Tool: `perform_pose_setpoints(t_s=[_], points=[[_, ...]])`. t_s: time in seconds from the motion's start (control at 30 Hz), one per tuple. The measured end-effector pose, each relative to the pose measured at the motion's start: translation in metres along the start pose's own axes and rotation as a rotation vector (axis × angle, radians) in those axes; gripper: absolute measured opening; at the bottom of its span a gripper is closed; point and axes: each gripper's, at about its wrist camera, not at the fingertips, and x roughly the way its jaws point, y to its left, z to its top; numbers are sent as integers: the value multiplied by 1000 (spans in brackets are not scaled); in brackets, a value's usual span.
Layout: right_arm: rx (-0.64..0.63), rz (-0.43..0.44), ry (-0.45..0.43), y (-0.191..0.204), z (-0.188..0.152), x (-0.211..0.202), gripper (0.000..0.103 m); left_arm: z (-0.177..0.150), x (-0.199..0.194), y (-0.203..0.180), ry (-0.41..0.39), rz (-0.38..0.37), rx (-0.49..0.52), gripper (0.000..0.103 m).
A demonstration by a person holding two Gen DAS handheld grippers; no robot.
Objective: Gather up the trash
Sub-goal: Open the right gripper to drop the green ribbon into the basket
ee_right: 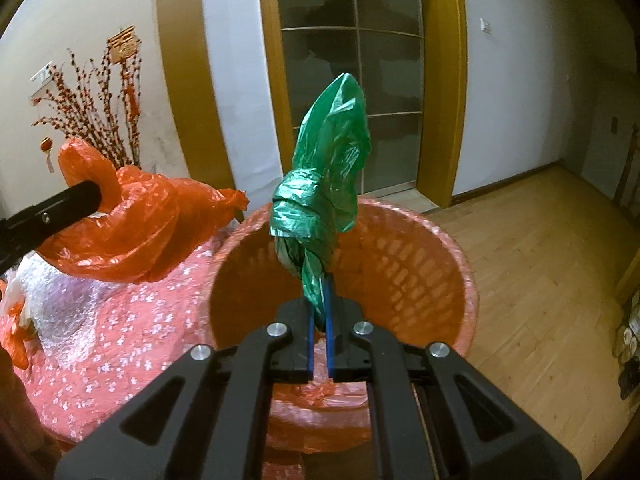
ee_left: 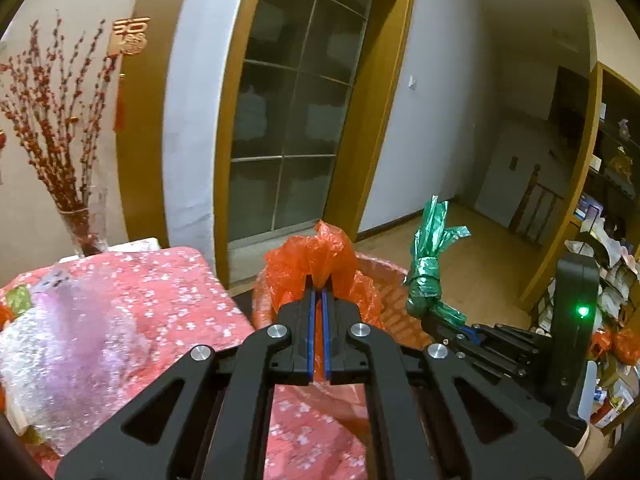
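My left gripper is shut on a crumpled orange plastic bag, which bunches up past its blue pads. In the right wrist view the same orange bag hangs at the left from the left gripper's black fingers. My right gripper is shut on a twisted, knotted green plastic bag that stands up over the open orange-lined waste basket. From the left wrist the green bag and the right gripper appear at the right, beside the basket.
A table under a pink flowered cloth with bubble wrap lies to the left of the basket. A vase of red branches stands at the wall. A glass door, wooden floor and cluttered shelves surround it.
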Motion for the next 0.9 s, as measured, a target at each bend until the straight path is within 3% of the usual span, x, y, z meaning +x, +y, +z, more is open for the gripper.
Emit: perform_pose_setpoints(t_s=[0.33,0.43,0.47,0.57,0.6,0.9], points=[[70,-18,22,-29,6,15,10,-3,33,-19,57,-46,0,3],[87,-29,30,-36,6,19,23,-7,44,-21,97,-58,-11,6],[94,-33,34,-39,4,20,25,-9,48,-21,115,-60,-17,11],[107,-47,46,-45,-1,22,29,-14,50,-17,139,-41,-28,45],[109,-52,47,-47,-3,21,32,-16,48,-14,135,-29,-34,50],[75,-61,39,-36,-12,13,39,-24,12,9,89,107,-23,71]])
